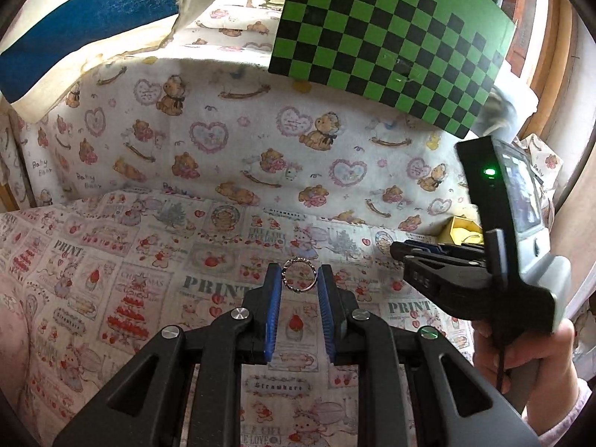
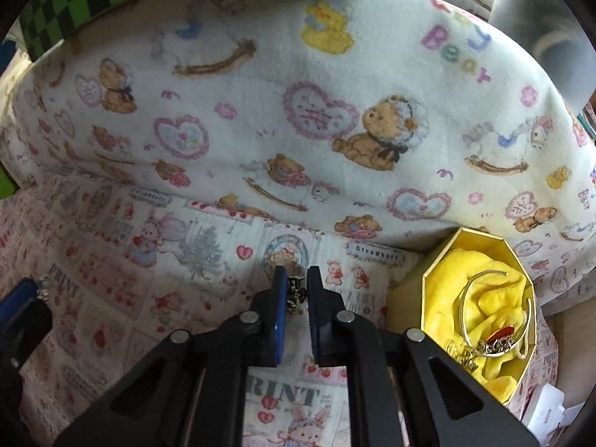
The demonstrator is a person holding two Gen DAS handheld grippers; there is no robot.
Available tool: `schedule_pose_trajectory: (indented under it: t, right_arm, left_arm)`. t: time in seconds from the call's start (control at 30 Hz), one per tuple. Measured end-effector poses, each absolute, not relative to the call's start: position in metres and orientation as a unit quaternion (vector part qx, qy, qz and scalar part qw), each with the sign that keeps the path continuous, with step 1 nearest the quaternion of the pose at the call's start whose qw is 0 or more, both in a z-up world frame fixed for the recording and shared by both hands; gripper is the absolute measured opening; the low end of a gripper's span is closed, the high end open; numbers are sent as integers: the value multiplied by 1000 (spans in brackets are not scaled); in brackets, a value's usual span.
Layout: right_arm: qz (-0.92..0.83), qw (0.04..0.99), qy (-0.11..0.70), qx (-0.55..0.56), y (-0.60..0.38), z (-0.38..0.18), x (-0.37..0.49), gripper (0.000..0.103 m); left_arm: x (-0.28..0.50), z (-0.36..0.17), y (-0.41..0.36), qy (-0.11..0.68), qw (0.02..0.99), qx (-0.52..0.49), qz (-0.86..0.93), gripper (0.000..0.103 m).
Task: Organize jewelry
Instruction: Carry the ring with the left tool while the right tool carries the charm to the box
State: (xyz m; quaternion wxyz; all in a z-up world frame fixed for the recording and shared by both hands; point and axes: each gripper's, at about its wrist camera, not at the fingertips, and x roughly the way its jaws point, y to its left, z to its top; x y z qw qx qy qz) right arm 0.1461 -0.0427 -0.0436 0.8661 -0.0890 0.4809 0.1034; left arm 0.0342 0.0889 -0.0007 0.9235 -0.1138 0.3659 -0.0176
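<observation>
A yellow box (image 2: 439, 260) with many flat sides sits at the right on the strawberry-print cloth (image 2: 111, 260), close against the teddy-bear blanket (image 2: 335, 74) that rises behind it. The box is open at the top and lined with crumpled yellow fabric (image 2: 480, 272). On that fabric lies 1 thin silver bangle (image 2: 469, 290), open-ended, and at its lower edge a tangle of small metal pieces (image 2: 491, 344) with something red among them; what each piece is cannot be made out.

The right claw (image 2: 297, 292) is just left of the box, its jaws drawn close and pinching a small dark metal trinket (image 2: 295, 292) at the tips, low over the cloth. Whether the trinket touches the cloth cannot be told.

The left claw (image 1: 301, 279) holds a silver ring (image 1: 300, 274) with a beaded rim, gripped across its width between the blue pads (image 1: 273, 309), above the same cloth. In the left wrist view the box shows only as a yellow corner behind the right claw. A green and black checkered board (image 1: 391, 33) leans over the blanket.
</observation>
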Motion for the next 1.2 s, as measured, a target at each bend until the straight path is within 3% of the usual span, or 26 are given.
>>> schedule_pose_trajectory:
  t: [0.53, 0.87, 1.2]
  right_arm:
    - [168, 896, 405, -67, -84, -19, 55, 10]
    - [172, 931, 315, -61, -107, -10, 33, 10]
    - [182, 939, 292, -26, -137, 3, 26, 10]
  left_arm:
    - [28, 2, 74, 354, 931, -85, -33, 19]
    - [20, 2, 51, 350, 934, -56, -51, 19]
    - [8, 8, 39, 318, 945, -43, -64, 19]
